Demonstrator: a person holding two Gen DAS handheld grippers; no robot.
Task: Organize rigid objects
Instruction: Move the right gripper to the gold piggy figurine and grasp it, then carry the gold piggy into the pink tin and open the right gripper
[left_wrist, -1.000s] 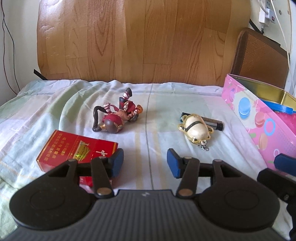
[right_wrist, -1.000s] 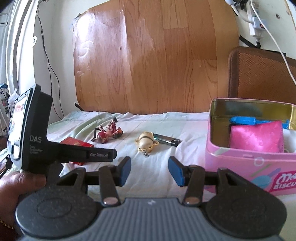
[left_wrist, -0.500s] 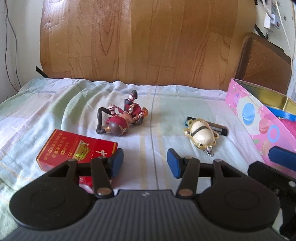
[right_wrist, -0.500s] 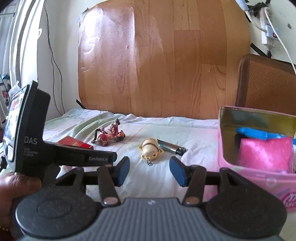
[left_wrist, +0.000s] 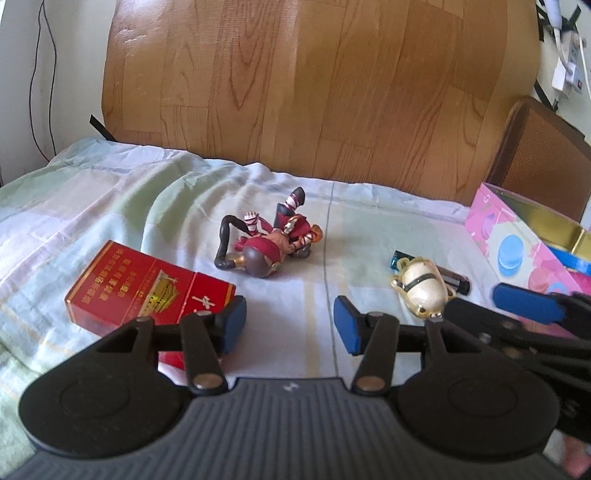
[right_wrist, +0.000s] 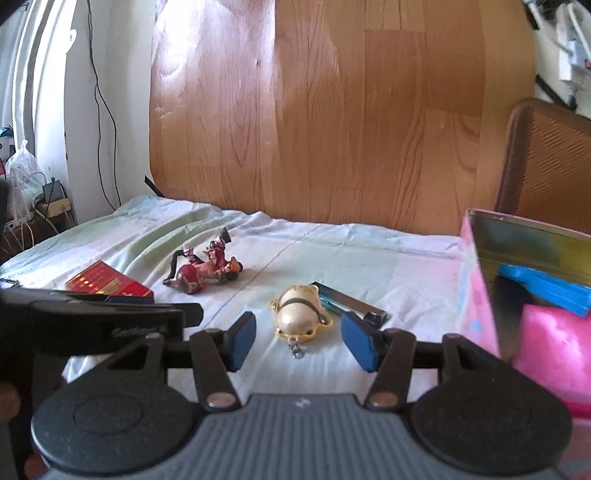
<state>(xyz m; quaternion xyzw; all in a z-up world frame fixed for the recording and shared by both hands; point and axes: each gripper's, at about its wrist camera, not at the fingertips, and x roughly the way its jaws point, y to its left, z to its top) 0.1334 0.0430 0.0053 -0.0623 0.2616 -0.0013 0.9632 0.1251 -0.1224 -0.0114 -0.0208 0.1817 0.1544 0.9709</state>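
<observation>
While the cream-and-gold egg-shaped keychain charm (right_wrist: 298, 316) lies on the pale checked cloth (right_wrist: 388, 266), it sits just ahead of the right gripper (right_wrist: 298, 341), lined up with the gap between its blue pads, which touch nothing. Those jaws have just been opening and stand moderately apart with nothing between them. Touching the charm on its far right side is a slim dark lighter with a teal end (right_wrist: 349, 302). Further right of the charm stands an open pink biscuit tin with a gold inside (right_wrist: 476, 288), holding a pink pouch (right_wrist: 554, 347) and a blue piece (right_wrist: 546, 284). Left of the charm lies a red-and-brown toy figurine on its back (left_wrist: 266, 243), and beyond it a red cigarette pack with gold print (left_wrist: 147, 284). The left gripper (left_wrist: 290, 325) hovers near that pack, its jaws moderately apart and empty, well left of the charm.
</observation>
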